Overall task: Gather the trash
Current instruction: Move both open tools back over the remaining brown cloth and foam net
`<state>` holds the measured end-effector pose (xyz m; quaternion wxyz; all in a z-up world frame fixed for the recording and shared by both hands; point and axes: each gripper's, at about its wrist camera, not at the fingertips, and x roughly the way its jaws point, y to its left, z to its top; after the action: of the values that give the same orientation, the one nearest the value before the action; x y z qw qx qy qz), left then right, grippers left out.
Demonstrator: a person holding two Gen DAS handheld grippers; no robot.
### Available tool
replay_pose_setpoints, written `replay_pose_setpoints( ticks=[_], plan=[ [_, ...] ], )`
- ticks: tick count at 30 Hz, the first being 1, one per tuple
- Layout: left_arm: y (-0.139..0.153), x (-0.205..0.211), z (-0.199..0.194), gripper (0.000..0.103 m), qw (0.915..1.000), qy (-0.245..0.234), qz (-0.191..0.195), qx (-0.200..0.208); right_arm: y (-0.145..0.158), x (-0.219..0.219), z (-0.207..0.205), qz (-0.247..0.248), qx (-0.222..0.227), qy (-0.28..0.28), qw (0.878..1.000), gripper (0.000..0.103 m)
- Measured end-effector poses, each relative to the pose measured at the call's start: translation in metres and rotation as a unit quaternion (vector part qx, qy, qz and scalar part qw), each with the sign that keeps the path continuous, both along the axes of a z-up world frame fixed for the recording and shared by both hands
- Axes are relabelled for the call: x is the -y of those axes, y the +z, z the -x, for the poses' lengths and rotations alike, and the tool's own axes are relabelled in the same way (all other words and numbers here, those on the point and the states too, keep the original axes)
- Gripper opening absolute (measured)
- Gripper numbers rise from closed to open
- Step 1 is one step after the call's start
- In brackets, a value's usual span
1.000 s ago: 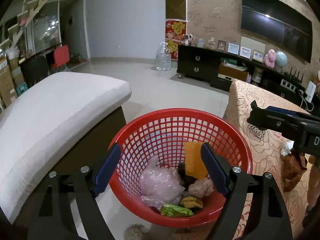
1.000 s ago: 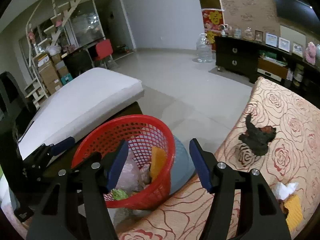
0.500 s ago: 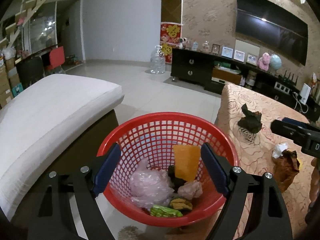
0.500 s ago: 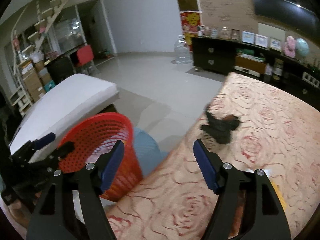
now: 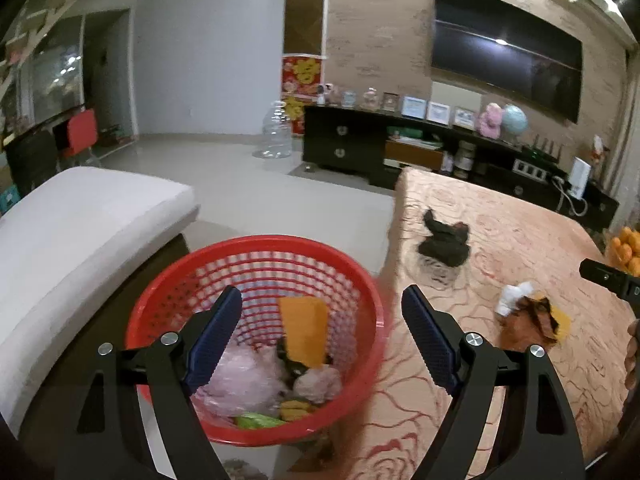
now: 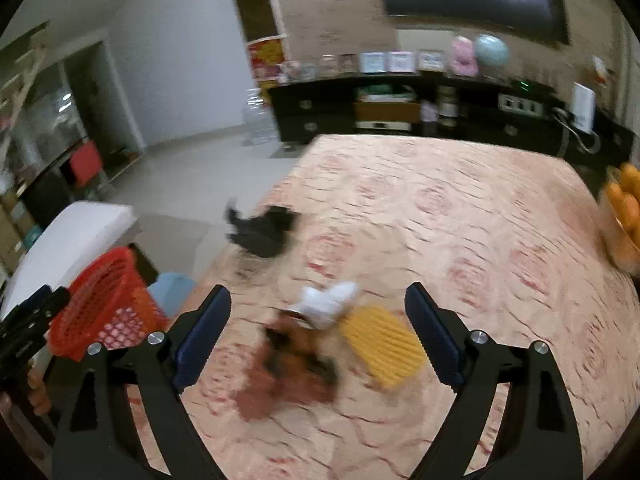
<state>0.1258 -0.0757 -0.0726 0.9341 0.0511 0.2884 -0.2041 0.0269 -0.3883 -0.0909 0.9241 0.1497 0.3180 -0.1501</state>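
A red mesh basket [image 5: 256,248] holds several pieces of trash, among them a pink bag and an orange card. My left gripper [image 5: 322,292] hangs open over it with nothing between its fingers. On the rose-patterned tablecloth [image 6: 440,208] lie a white tissue [image 6: 328,304], a brown wrapper [image 6: 300,356], a yellow ridged piece [image 6: 380,346] and, farther off, a black crumpled lump [image 6: 262,232]. My right gripper [image 6: 318,292] hovers above the tissue and wrapper. Its jaws are opening and no pad touches anything. The basket [image 6: 104,300] and left gripper [image 6: 28,320] show at the left edge of the right wrist view.
A bowl of oranges [image 6: 624,216] stands at the table's right edge. A white cushioned seat [image 5: 80,232] lies left of the basket and a pale blue stool [image 6: 176,288] is beside it. A dark TV cabinet [image 5: 360,148] lines the far wall.
My right gripper swung right, from over the basket to over the trash on the table, and its jaws widened. The left gripper turned slightly right; the basket stays beneath it.
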Motion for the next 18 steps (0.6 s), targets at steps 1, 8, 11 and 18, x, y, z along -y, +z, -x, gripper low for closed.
replay_pose_setpoints(
  ticks=[1, 8, 11, 18],
  plan=[
    [-0.001, 0.005, 0.003, 0.079, 1.0000, -0.007, -0.001, 0.000, -0.004, 0.009, 0.009, -0.002, -0.003, -0.014, 1.000, 0.086],
    [-0.009, 0.050, 0.024, 0.079, 0.9974, -0.069, -0.021, -0.002, -0.034, 0.040, 0.037, -0.020, -0.033, -0.062, 0.997, 0.089],
    [-0.015, 0.070, 0.030, 0.079, 0.9947, -0.100, -0.021, -0.013, -0.039, 0.048, 0.042, -0.019, -0.038, -0.064, 0.997, 0.089],
    [-0.033, 0.119, 0.045, 0.079, 0.9838, -0.172, -0.026, -0.045, -0.040, 0.062, 0.046, -0.042, -0.029, -0.066, 0.996, 0.089]
  ],
)
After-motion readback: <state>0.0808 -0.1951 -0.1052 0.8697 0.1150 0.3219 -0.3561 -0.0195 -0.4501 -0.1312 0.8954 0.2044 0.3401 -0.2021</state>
